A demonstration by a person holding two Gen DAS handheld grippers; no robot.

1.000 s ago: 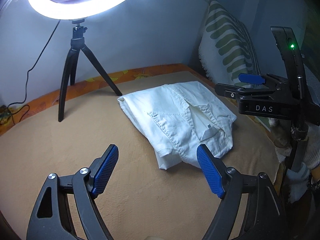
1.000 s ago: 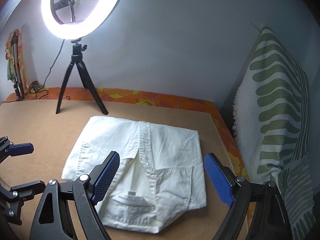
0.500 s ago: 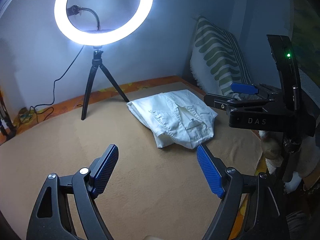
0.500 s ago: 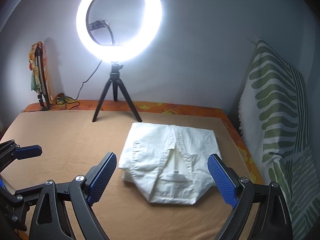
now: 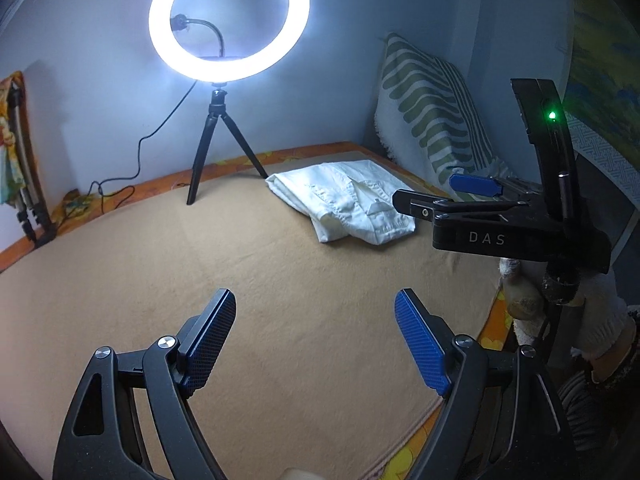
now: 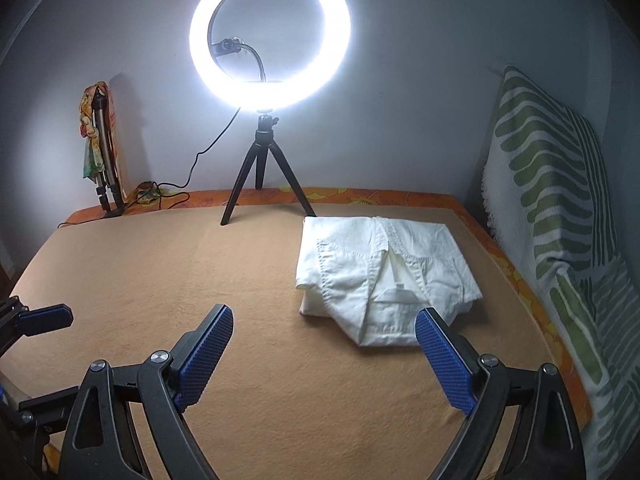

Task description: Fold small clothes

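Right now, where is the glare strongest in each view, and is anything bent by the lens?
Left wrist view: the ring light blows out to white, the wall beside it glows blue, and the bed edge curves. Right wrist view: the same lamp glares hardest, the corners go dark, and the white folded shirt stays sharp.

White shirt [image 6: 384,272] — folded, collar up — lies flat on tan blanket [image 6: 200,272].
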